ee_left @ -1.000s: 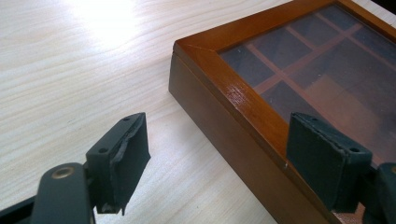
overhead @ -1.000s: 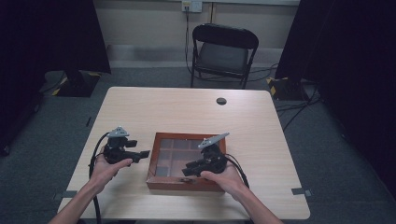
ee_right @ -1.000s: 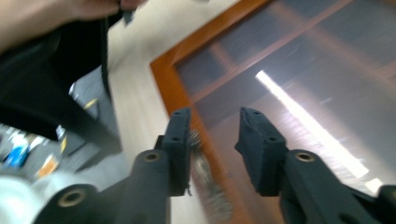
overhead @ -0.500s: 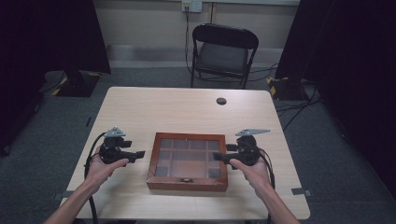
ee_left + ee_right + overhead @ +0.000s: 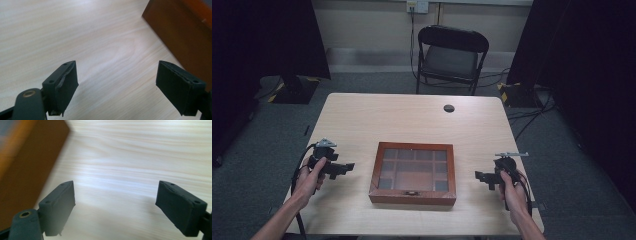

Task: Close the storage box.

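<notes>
Box (image 5: pixel 413 172), wooden with a glass lid, lies closed at the lower centre of the frame on the table (image 5: pixel 412 117), its long axis running left to right. Left claw (image 5: pixel 343 168) and right claw (image 5: pixel 482 177) point at it from each side, about equally near. Both are wide open and hold nothing.

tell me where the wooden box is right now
In the high view the wooden box sits lid shut near the table's front edge, about midway between the left gripper and the right gripper, touching neither.
</notes>
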Available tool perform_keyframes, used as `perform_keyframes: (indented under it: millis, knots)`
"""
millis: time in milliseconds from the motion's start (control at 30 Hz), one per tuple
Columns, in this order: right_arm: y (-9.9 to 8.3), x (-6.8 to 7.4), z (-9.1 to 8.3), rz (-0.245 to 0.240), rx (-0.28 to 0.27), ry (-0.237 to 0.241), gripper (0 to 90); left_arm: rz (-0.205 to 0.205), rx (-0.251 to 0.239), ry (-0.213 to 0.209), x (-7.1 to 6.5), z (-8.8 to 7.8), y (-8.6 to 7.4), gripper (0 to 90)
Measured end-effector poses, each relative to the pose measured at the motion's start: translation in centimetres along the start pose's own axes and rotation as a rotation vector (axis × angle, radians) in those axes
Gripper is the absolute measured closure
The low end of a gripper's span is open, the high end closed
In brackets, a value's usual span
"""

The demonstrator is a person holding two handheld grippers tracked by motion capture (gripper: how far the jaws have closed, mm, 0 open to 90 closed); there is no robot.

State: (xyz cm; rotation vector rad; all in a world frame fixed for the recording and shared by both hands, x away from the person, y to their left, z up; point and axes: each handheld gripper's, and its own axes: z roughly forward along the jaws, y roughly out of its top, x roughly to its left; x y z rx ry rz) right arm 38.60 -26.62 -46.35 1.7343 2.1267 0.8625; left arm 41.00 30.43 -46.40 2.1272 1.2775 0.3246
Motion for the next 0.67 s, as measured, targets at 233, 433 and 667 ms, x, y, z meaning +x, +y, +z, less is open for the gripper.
perform_keyframes:
  millis: [233, 433, 667]
  knots:
    - [-0.4, -0.6, 1.7, 0.053, 0.006, -0.117, 14.2, 0.013, -0.015, 0.091, -0.6, 1.6, -0.9, 16.3]
    - [-1.4, 0.1, 2.9, -0.034, -0.071, -0.193, 0.0, 0.007, -0.06, 0.133, -0.5, 2.9, -1.8, 6.5]
    - [-2.0, 0.3, 3.4, -0.048, -0.153, -0.191, 0.0, -0.005, -0.12, 0.137, -0.2, 3.2, -2.4, 0.0]
